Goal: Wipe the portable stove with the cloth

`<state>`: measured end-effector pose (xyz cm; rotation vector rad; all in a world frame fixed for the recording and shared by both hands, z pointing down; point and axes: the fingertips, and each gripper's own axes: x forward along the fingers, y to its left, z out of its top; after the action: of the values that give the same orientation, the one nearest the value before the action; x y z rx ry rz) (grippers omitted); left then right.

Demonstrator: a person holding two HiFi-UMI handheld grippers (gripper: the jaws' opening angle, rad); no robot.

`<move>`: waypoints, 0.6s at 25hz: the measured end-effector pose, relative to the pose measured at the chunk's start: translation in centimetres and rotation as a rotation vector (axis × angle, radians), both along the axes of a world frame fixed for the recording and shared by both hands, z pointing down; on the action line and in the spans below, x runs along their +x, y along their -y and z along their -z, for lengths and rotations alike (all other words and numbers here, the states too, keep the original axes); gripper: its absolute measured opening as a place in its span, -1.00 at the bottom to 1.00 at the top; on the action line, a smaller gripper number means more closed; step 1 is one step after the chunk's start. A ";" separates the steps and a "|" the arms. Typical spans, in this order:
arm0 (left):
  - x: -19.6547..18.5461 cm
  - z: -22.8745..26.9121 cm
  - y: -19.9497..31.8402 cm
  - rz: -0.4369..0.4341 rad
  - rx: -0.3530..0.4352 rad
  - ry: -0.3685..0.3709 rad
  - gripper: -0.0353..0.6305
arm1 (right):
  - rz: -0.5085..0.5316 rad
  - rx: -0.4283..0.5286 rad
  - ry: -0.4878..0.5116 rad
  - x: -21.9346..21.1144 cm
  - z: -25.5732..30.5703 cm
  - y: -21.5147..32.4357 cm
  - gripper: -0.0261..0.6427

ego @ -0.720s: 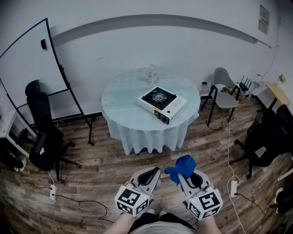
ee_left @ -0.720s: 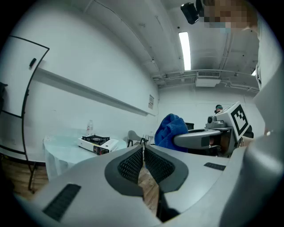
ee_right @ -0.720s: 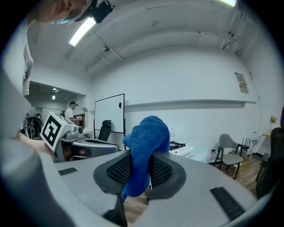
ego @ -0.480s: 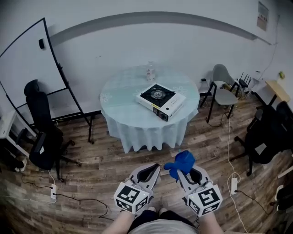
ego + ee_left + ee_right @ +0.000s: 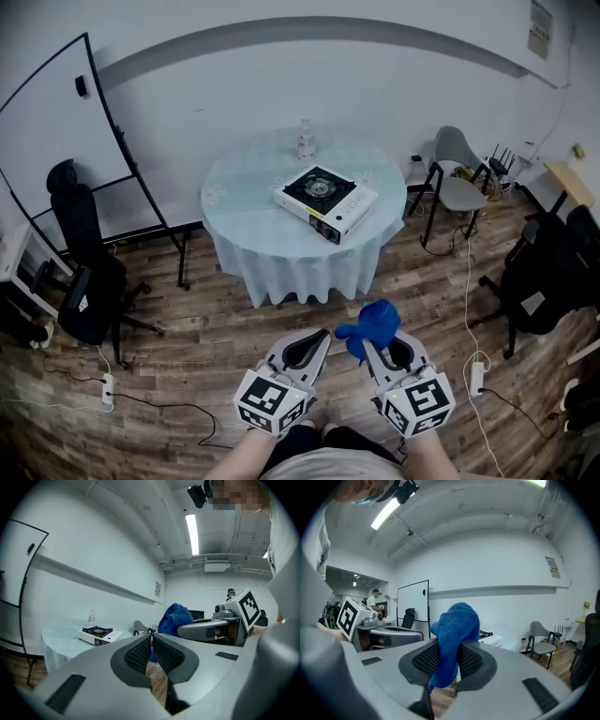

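Observation:
A white portable stove (image 5: 326, 202) with a black top sits on a round table (image 5: 244, 216) under a pale cloth, well ahead of me; the same stove (image 5: 97, 635) shows small in the left gripper view. My right gripper (image 5: 371, 340) is shut on a bunched blue cloth (image 5: 372, 324), which fills the middle of the right gripper view as the cloth (image 5: 454, 634). My left gripper (image 5: 316, 339) hangs beside it over the floor, jaws shut with nothing between them. Both grippers are far short of the table.
A clear bottle (image 5: 304, 142) stands behind the stove. A whiteboard (image 5: 66, 141) on a stand and a black office chair (image 5: 80, 272) are at the left. A grey chair (image 5: 459, 183) and another black chair (image 5: 548, 281) are at the right. Cables lie on the wooden floor (image 5: 187, 356).
The table and stove have slid slightly up and left in the head view. Both grippers hold the same pose, the cloth still clamped in the right one.

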<state>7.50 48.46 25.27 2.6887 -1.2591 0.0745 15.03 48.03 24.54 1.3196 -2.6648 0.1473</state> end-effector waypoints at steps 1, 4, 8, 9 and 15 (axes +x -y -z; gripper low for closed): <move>0.3 -0.1 0.2 0.001 -0.002 -0.003 -0.80 | 0.001 -0.001 -0.005 0.3 0.0 0.2 -0.64; 1.0 -0.3 0.7 0.012 -0.006 0.003 -0.80 | 0.004 -0.010 -0.018 1.4 -0.4 0.8 -0.64; 1.6 -0.3 1.8 0.038 -0.006 0.007 -0.80 | 0.024 -0.036 -0.025 2.1 -1.2 1.4 -0.64; 1.7 -0.3 2.1 0.045 -0.006 0.006 -0.80 | 0.036 -0.039 -0.026 2.1 -1.4 1.6 -0.63; 1.8 -1.4 4.2 0.054 -0.023 0.006 -0.80 | 0.086 -0.048 -0.062 2.3 -2.4 3.3 -0.64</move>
<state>9.26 44.24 26.65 2.6354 -1.3236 0.0888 17.29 44.72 26.91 1.1735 -2.6431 0.1564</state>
